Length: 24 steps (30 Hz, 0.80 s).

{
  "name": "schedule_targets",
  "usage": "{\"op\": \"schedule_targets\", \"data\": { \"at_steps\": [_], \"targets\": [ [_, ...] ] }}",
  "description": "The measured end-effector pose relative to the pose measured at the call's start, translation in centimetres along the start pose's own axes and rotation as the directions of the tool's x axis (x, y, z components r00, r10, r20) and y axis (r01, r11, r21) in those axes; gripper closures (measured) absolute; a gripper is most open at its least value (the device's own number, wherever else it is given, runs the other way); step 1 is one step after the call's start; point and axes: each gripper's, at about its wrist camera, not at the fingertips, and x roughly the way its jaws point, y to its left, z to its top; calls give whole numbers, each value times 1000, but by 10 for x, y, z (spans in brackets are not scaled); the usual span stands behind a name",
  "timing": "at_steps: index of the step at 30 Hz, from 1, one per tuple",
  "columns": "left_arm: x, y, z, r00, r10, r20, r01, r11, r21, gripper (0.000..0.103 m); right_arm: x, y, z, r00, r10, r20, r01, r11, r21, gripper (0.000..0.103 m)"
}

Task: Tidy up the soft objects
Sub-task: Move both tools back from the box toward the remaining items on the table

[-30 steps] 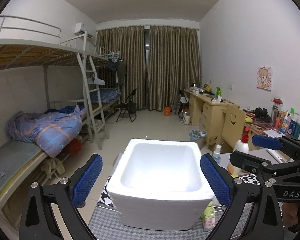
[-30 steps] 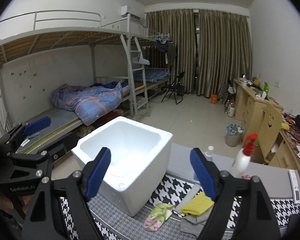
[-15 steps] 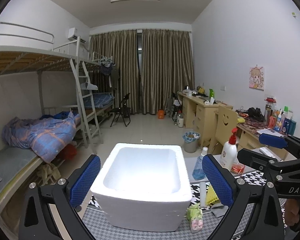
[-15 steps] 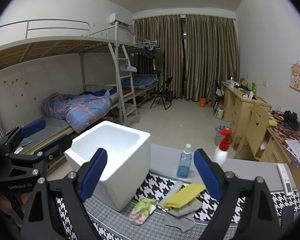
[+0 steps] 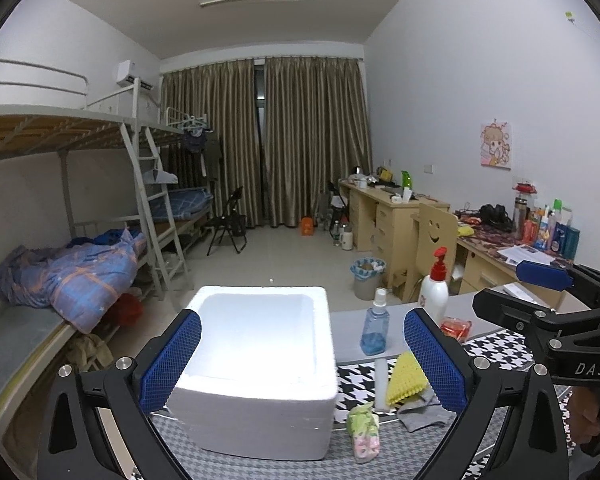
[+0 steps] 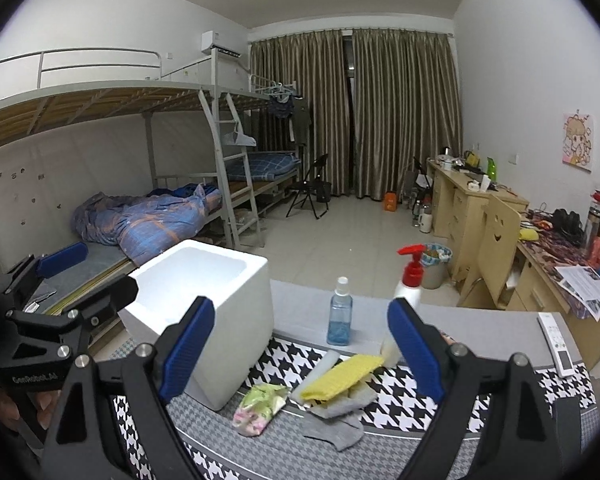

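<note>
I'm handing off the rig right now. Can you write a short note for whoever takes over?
Left gripper: open, empty, framing the white foam box.
Right gripper: open, empty, above the soft pile.
On the houndstooth mat right of the box: floral cloth, yellow sponge cloth, grey sock.
Done: nothing visible inside the box.
Left: probably move each soft item into the box. Spray bottle and pump bottle are behind the pile.

Open white foam box [image 6: 220,312] empty at left, crumpled green-pink cloth [image 6: 260,404] just right of it, yellow sponge cloth [image 6: 340,376] lying over grey sock [image 6: 336,420] further right
</note>
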Motion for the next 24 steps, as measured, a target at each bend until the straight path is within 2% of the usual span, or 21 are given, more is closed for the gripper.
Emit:
{"op": "schedule_targets", "data": {
  "at_steps": [24],
  "targets": [
    [12, -38, -17, 997, -56, -46, 57, 998, 14, 1, -8, -35, -18, 998, -47, -34, 49, 997, 54, 12]
  ]
}}
